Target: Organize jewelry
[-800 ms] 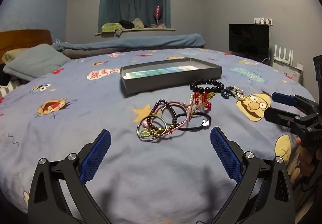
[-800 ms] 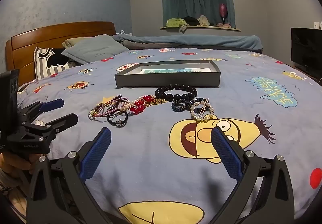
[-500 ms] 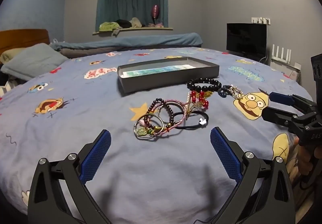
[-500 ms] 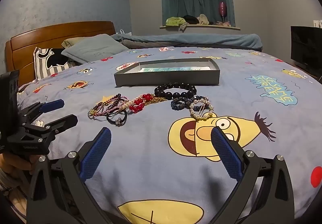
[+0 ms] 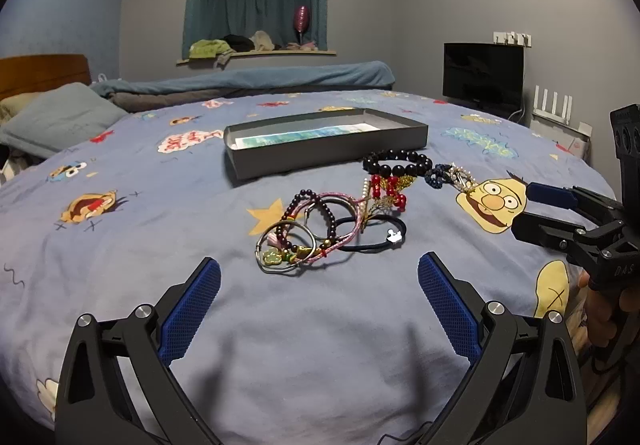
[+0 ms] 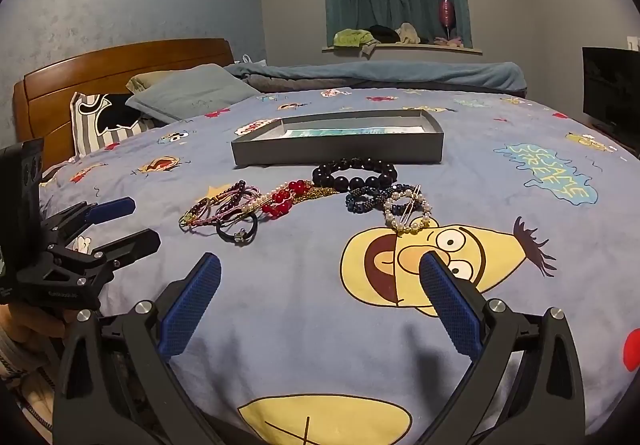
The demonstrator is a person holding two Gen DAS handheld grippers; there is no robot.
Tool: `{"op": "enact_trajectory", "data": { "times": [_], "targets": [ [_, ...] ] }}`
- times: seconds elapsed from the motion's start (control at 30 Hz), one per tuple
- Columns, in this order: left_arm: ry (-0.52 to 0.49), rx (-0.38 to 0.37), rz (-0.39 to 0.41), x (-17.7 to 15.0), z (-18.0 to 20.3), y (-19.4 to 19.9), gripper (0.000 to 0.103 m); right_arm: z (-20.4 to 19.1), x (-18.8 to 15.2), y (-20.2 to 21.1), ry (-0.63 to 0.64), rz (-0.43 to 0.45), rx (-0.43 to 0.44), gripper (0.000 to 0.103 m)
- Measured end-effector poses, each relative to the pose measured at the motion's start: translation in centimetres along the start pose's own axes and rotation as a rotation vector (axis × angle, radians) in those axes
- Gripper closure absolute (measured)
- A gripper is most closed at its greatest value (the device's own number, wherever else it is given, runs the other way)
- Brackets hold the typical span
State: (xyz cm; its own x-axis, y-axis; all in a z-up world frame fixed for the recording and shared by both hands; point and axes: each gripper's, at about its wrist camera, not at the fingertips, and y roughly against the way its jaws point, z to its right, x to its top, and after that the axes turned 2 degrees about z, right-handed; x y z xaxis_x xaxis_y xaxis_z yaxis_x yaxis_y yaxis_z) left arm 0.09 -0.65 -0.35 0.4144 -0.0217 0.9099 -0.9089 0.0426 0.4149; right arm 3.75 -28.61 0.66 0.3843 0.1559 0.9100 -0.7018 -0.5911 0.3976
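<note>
A grey shallow box [image 5: 326, 155] [image 6: 338, 153] lies open on the blue cartoon bedsheet. In front of it lies a row of jewelry: a tangle of bangles and cords [image 5: 308, 233] [image 6: 218, 207], a black hair tie [image 5: 374, 233] [image 6: 237, 231], a red bead piece [image 5: 386, 187] [image 6: 282, 197], a black bead bracelet [image 5: 398, 161] [image 6: 354, 173], a dark blue bead bracelet [image 6: 366, 199] and a pearl hair clip [image 6: 408, 211]. My left gripper [image 5: 318, 269] [image 6: 124, 223] is open and empty, just short of the bangles. My right gripper [image 6: 320, 265] [image 5: 536, 209] is open and empty, short of the pearl clip.
Pillows [image 6: 188, 93] and a wooden headboard [image 6: 104, 69] stand at the left. A folded blue blanket [image 5: 244, 83] lies along the far edge of the bed. A dark screen [image 5: 482, 75] stands beyond the right edge.
Both grippers have drifted slightly closer to the jewelry row. Nothing was taken hold of and both stay open.
</note>
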Motion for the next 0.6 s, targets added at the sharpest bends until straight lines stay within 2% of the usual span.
{"op": "enact_trajectory", "data": {
  "times": [0.6],
  "targets": [
    [0.000,-0.003,-0.003,-0.23,-0.07,-0.13,0.005,0.06,0.12,0.09,0.001,-0.004,0.003,0.005]
  ]
}}
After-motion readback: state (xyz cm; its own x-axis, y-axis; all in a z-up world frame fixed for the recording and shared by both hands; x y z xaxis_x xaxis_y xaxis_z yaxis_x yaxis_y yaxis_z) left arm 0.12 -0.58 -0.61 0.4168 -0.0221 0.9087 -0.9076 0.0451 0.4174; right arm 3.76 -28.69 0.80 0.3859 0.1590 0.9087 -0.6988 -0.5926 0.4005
